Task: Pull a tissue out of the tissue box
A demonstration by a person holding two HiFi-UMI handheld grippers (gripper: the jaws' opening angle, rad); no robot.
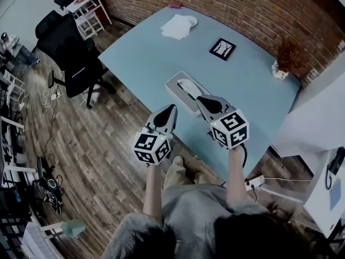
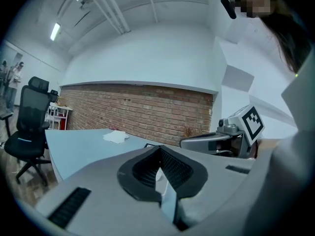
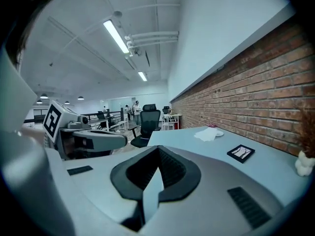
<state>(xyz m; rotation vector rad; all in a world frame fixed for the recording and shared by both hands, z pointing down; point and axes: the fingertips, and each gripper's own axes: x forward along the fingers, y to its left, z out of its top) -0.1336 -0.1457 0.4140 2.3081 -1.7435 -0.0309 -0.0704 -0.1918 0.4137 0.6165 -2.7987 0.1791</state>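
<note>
A grey tissue box lies near the front edge of the light blue table, with a white tissue standing out of its top slot. My left gripper is just off the table's front edge, near the box's near side, pointing at it with its jaws together and nothing between them. My right gripper is over the box's near right end, also shut and empty. In the left gripper view the left gripper hides the box, and the right gripper shows beside it. The right gripper view shows the right gripper shut.
At the table's far end lies a white pile of paper. A black framed picture lies beyond the box. A dried plant in a vase stands by the brick wall. A black office chair stands to the left, and a white desk to the right.
</note>
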